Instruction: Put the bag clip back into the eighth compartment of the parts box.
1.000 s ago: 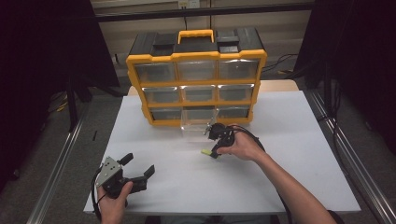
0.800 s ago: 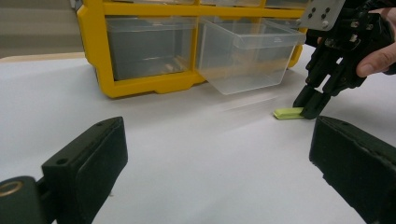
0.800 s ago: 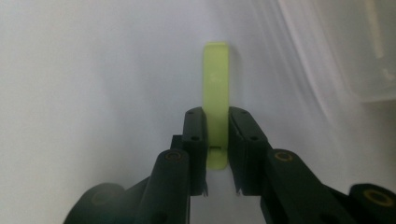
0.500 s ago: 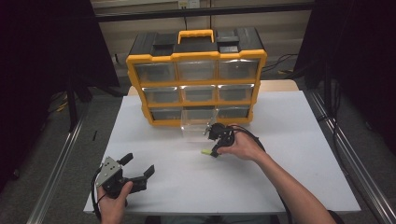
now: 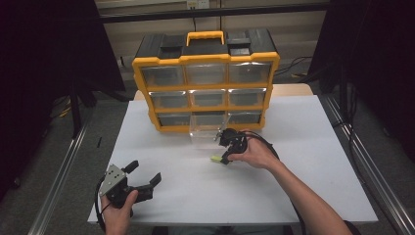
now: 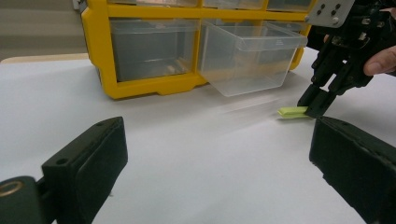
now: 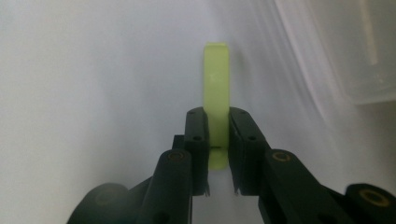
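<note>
At the centre of the high view, the right gripper [image 5: 221, 157] has just been closing its jaws, and they now pinch a flat lime-green plastic strip [image 7: 216, 100] lying on the white table [image 5: 303, 142], just below the pulled-out clear drawer [image 5: 208, 133] of the yellow organiser [image 5: 205, 61]. At lower left, the left gripper [image 5: 146, 177] hovers with jaws spread, holding nothing.

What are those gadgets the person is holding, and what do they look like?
Two handheld grippers: the left gripper and right gripper are black, each with two blocky jaws on linked arms with brass-coloured pivots. A grey three-cornered plate tops the left one. Black cables trail behind. The forearms are bare.
</note>
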Action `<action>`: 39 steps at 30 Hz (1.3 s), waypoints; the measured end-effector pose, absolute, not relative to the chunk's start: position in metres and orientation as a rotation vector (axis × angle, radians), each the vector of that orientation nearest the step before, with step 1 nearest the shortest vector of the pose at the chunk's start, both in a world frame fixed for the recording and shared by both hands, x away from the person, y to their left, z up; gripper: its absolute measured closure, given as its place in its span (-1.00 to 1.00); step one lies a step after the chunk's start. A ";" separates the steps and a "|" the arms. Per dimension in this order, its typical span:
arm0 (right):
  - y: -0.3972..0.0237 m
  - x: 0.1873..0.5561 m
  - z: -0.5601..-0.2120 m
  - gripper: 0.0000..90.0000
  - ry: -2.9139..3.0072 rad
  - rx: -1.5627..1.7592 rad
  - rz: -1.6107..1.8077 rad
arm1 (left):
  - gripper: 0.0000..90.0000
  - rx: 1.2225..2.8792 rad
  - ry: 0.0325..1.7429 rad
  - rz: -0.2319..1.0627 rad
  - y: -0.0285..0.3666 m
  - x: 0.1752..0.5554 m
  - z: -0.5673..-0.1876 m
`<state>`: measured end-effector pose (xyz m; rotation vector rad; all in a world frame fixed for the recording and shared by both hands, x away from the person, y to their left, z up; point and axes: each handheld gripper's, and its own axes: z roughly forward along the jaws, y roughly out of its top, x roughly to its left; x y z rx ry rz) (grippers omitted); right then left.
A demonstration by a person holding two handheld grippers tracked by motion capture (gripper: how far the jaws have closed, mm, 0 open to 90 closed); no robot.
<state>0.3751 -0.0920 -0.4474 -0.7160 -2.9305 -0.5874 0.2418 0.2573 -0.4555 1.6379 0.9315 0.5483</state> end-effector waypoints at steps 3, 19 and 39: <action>-0.093 0.374 -0.447 0.74 -2.922 -0.708 -0.588 | -0.90 1.654 0.926 0.556 0.259 0.242 -0.455; -0.093 0.368 -0.439 0.74 -2.916 -0.692 -0.655 | -0.90 1.657 0.925 0.563 0.259 0.242 -0.454; -0.102 0.363 -0.423 0.74 -2.908 -0.624 -0.789 | -0.90 1.656 0.926 0.561 0.259 0.242 -0.455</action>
